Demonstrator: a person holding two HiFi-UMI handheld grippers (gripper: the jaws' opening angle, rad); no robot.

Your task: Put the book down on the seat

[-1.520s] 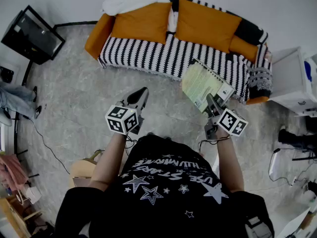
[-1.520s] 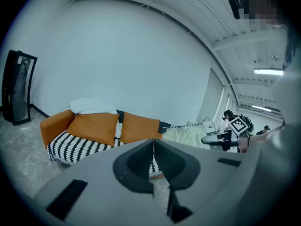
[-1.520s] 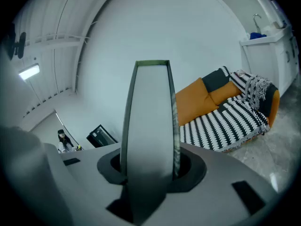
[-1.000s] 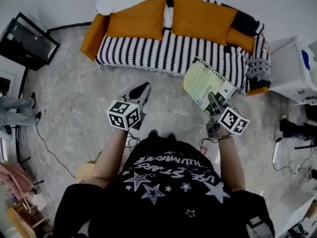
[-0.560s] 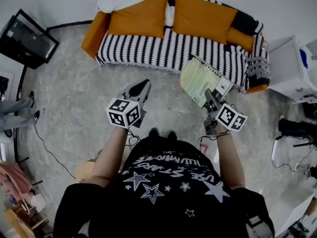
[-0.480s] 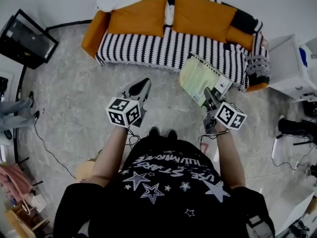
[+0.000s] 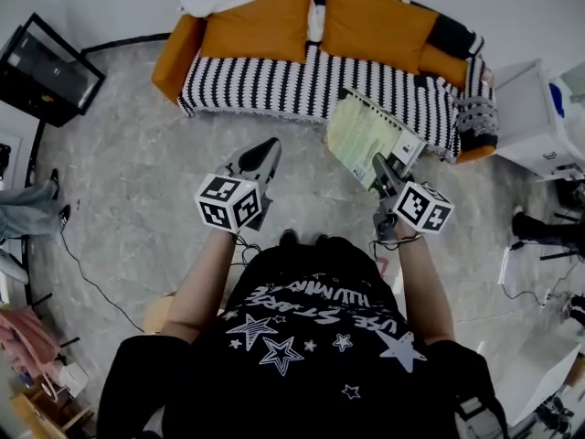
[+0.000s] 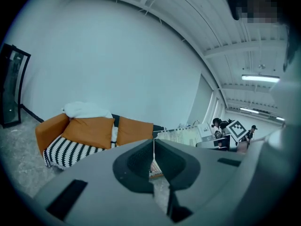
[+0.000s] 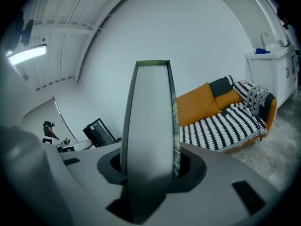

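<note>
1. The book (image 7: 368,133) is held in the air above the floor (image 7: 137,181), just short of the striped seat (image 7: 292,88).
2. Its near edge is clamped by the right hand-held gripper (image 7: 379,174). In the right gripper view, the book (image 9: 150,126) is seen edge-on, upright between the jaws.
3. The left hand-held gripper (image 7: 260,154) is held well apart from the book. Its jaws are pressed together with nothing between them.
4. Orange cushions (image 7: 259,24) are propped behind the seat.
</note>
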